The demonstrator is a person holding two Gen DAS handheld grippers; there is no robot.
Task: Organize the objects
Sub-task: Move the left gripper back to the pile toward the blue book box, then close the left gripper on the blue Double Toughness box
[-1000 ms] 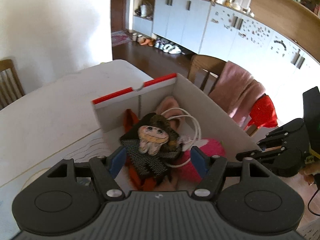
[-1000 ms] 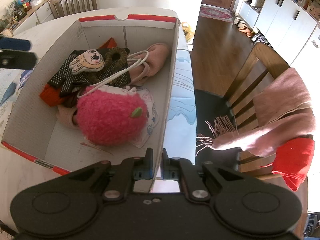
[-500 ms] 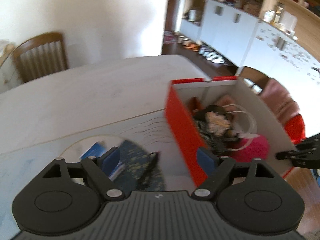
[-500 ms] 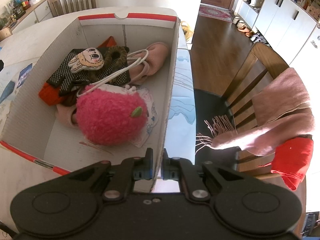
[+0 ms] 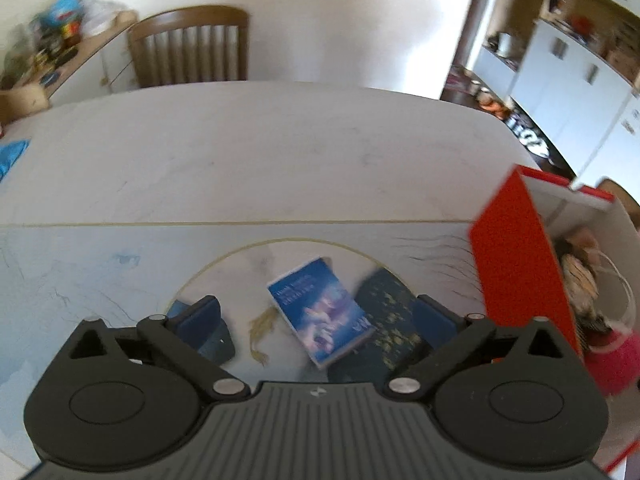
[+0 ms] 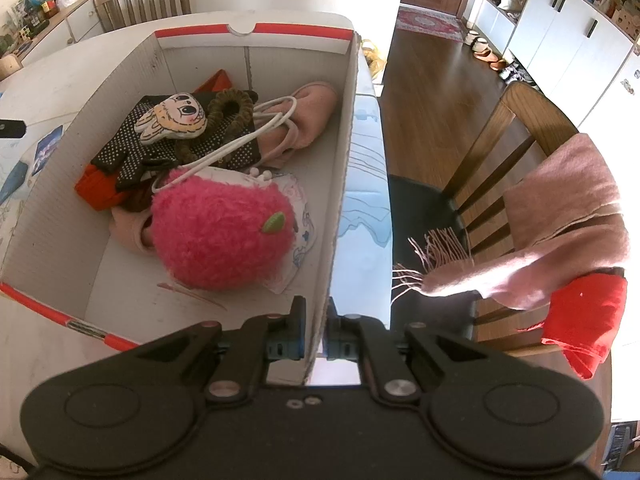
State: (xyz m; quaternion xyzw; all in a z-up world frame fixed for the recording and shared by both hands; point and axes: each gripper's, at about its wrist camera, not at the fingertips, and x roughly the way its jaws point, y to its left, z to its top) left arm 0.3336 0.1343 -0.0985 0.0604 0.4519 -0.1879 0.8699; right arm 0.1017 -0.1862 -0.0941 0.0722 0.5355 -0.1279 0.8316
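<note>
My left gripper [image 5: 318, 316] hovers over the table with its jaws opening wide and nothing pressed between them. Below it lies a blue picture card [image 5: 320, 312], beside a dark blue patterned item [image 5: 390, 320] and a yellowish tassel [image 5: 260, 332]. The red-and-white cardboard box [image 5: 516, 264] stands to its right. My right gripper [image 6: 316, 332] is shut on the box's near right wall [image 6: 340, 184]. Inside the box lie a fluffy pink ball [image 6: 220, 236], a cartoon-face pouch [image 6: 176, 120], a dotted black glove [image 6: 120, 148], a white cord and pink cloth.
A wooden chair [image 6: 520, 128] draped with a pink scarf [image 6: 560, 208] and a red cloth [image 6: 580, 320] stands right of the table. Another chair [image 5: 192, 52] stands at the far edge. A cluttered sideboard [image 5: 52, 48] is at back left. A blue item [image 5: 12, 152] lies at the table's left edge.
My left gripper swung left out of the box, leaving the cartoon-face pouch inside, and now sits over the blue card with wider jaws. The right gripper has not moved.
</note>
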